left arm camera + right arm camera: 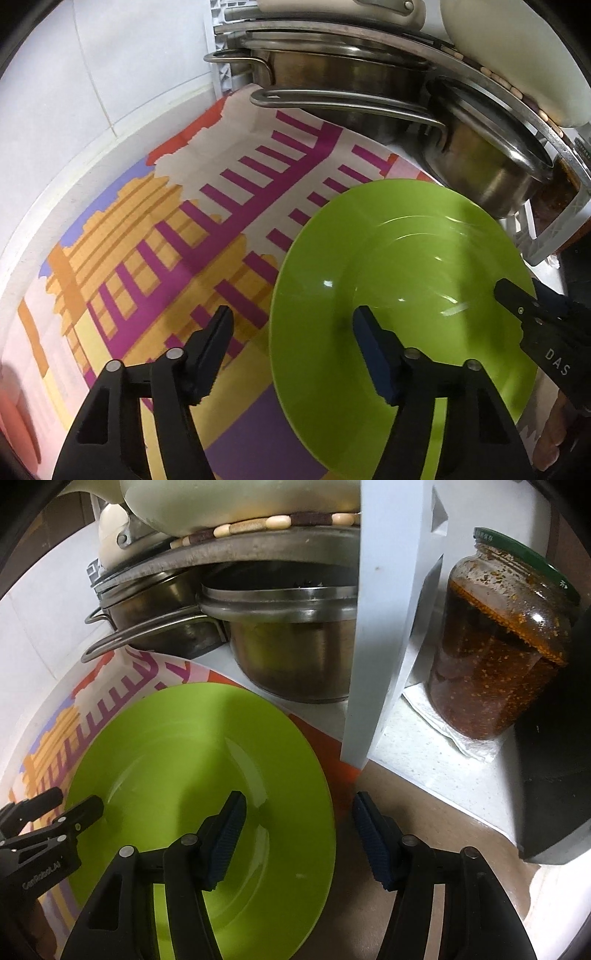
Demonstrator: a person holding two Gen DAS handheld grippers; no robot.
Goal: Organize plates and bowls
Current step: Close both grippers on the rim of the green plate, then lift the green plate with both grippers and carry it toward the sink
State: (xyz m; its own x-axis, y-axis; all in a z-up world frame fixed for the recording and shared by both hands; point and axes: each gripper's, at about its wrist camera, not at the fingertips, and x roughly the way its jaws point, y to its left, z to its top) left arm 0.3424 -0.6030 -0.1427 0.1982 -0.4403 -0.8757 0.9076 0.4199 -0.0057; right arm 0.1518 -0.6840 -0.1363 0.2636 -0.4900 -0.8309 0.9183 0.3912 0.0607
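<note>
A lime green plate lies flat on a colourful patterned mat; it also shows in the right wrist view. My left gripper is open and empty, straddling the plate's left rim, one finger over the mat and one over the plate. My right gripper is open and empty, straddling the plate's right rim. Each gripper shows in the other's view: the right gripper at the plate's right edge, the left gripper at its left edge.
Steel pots and a smaller pot stand stacked under a rack behind the plate. A white rack post stands right of it, with a jar of chilli paste and a dark object beyond. A tiled wall is at left.
</note>
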